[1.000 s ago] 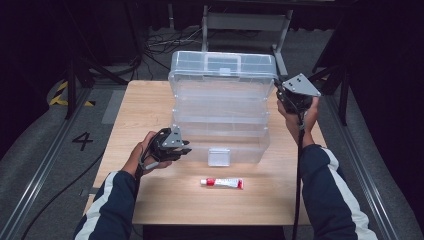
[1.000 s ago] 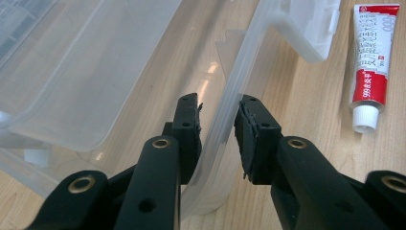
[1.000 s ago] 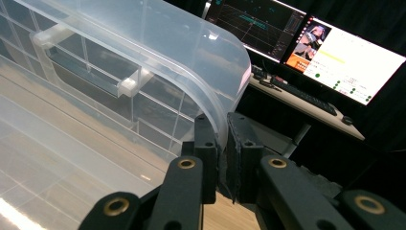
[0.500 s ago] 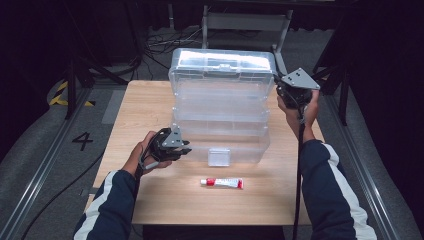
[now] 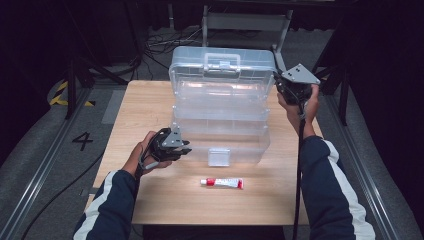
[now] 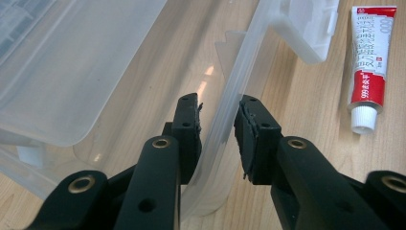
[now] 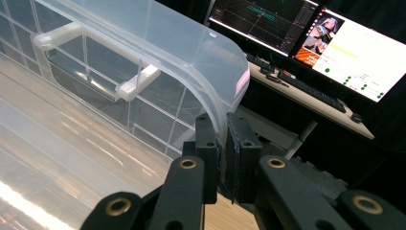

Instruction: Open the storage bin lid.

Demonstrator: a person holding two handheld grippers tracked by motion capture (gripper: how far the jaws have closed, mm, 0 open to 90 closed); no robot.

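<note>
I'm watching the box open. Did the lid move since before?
Yes. The lid has swung up and back, away from the tube lying on the table; the right gripper holds its edge.

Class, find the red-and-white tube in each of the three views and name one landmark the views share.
High view: the tube lies low centre, on the table in front of the clear box.
Left gripper view: tube at upper right.
Right gripper view: not in it.
Shared landmark: the clear box.

Box (image 5: 220,100): clear, colourless plastic.
Tube (image 5: 221,183): white, red bands, white cap.
Table (image 5: 145,105): pale wood grain.
Fingers (image 6: 187,125): black.
Sleeves (image 5: 107,205): navy, white stripe.
</note>
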